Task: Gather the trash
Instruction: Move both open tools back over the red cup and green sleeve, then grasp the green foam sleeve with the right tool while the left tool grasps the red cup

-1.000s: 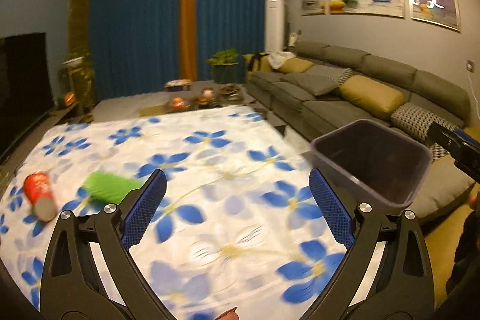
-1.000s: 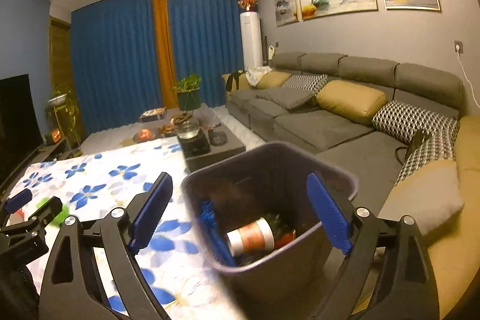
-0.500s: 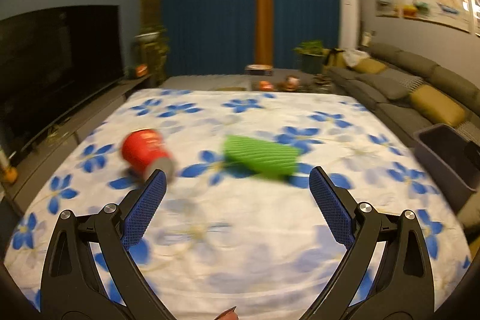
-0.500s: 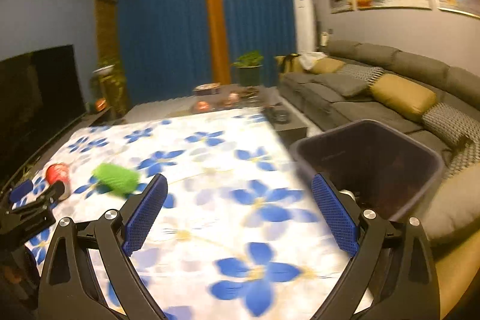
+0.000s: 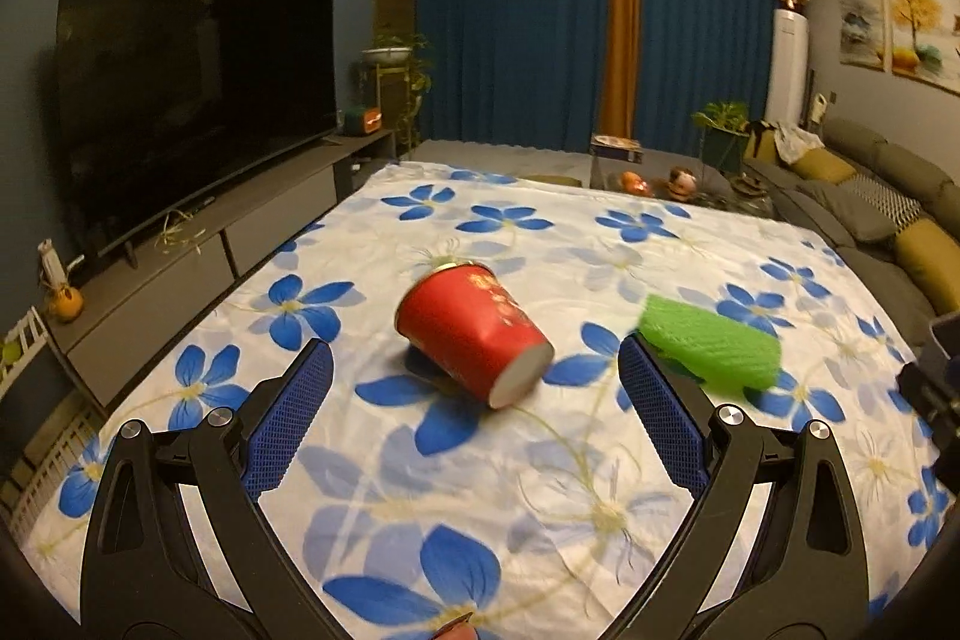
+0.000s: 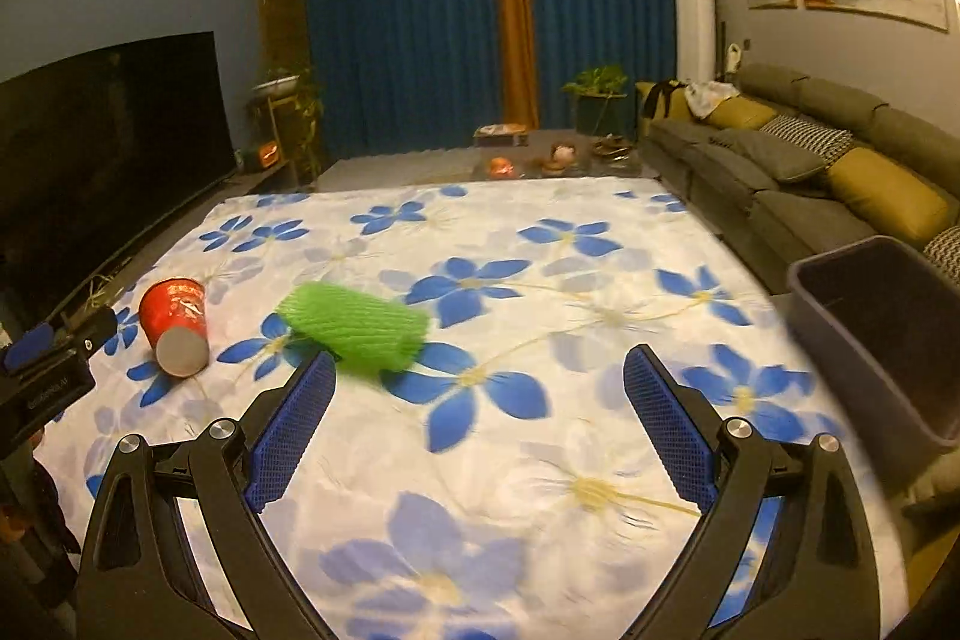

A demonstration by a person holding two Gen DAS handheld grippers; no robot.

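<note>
Left claw [image 5: 474, 412] is seen spread wide, nothing pinched; a red paper cup [image 5: 474, 334] lies tipped on its side between and beyond its tips, base turned toward the camera. A green foam net sleeve [image 5: 711, 343] is noted at the cup's 3 o'clock, just beside the claw's right finger [image 5: 660, 421]. Both rest on a white cloth with blue flowers [image 6: 540, 280]. Right claw [image 6: 480, 424] is likewise spread and empty, the sleeve at its 11 o'clock. A dark bin [image 6: 882, 328] is recorded at 3 o'clock, at the cloth's edge.
</note>
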